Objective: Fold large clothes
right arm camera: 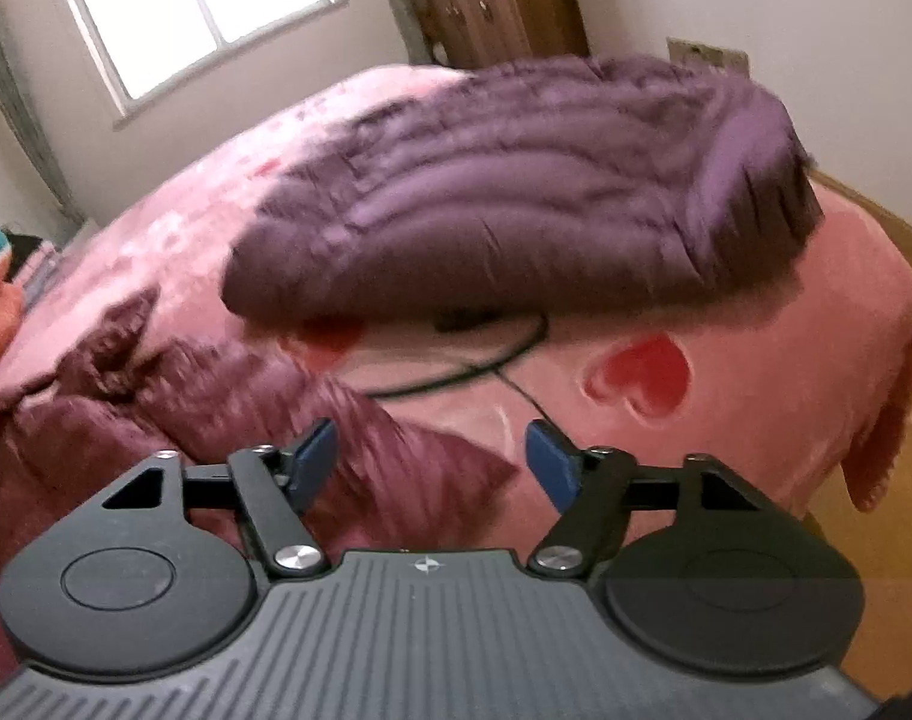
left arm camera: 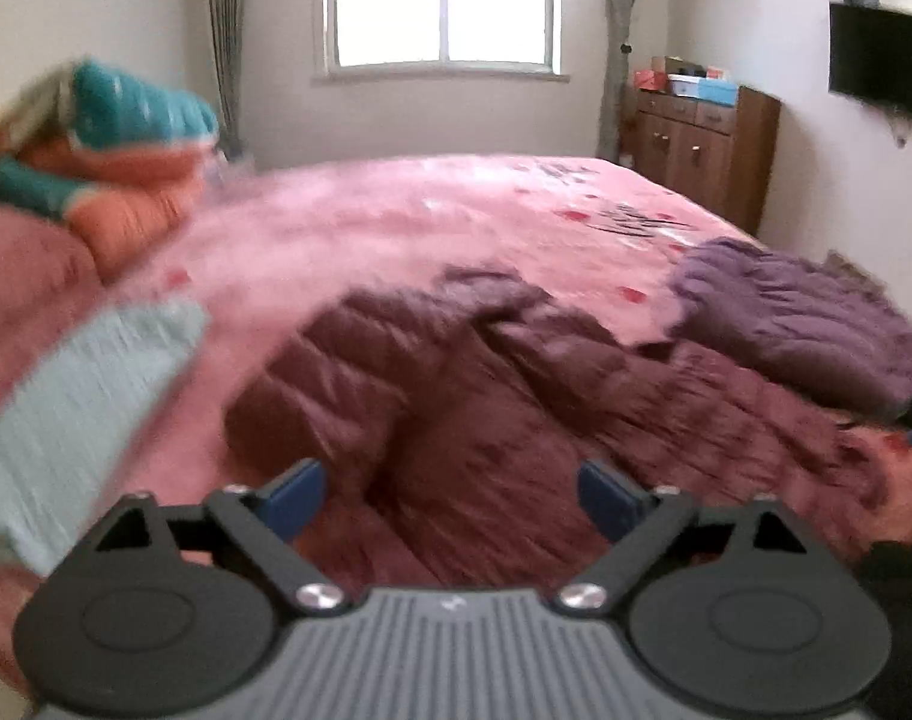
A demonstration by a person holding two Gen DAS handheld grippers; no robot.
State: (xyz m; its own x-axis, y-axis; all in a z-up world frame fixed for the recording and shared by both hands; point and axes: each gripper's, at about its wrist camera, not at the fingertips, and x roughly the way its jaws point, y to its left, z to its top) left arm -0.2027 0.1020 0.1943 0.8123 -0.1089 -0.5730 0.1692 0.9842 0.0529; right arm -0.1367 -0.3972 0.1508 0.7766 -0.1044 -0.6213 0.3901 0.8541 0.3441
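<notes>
A: left wrist view, left to right? any containers?
B: far left, stacked bedding [left arm camera: 114, 138], teal over orange. near left, pale blue cloth [left arm camera: 78, 414], blurred. only containers: boxes [left arm camera: 693, 84] on the wooden cabinet [left arm camera: 705, 144] far right, contents can't tell
A: the clothes?
B: maroon puffer jacket [left arm camera: 486, 396] spread on the pink bedspread [left arm camera: 396, 222], centre near. purple puffer jacket [left arm camera: 798, 324] right of it, their edges meeting
A: left gripper [left arm camera: 453, 498]?
B: angled down over the maroon jacket, jaws wide, nothing between the pads
A: right side?
B: right gripper [right arm camera: 432, 462] tilted down over the maroon jacket's right edge, jaws wide, empty. purple jacket lies beyond it, folded. black cord [right arm camera: 486, 360] on the bedspread under its near edge, red heart print [right arm camera: 642, 375] further right
</notes>
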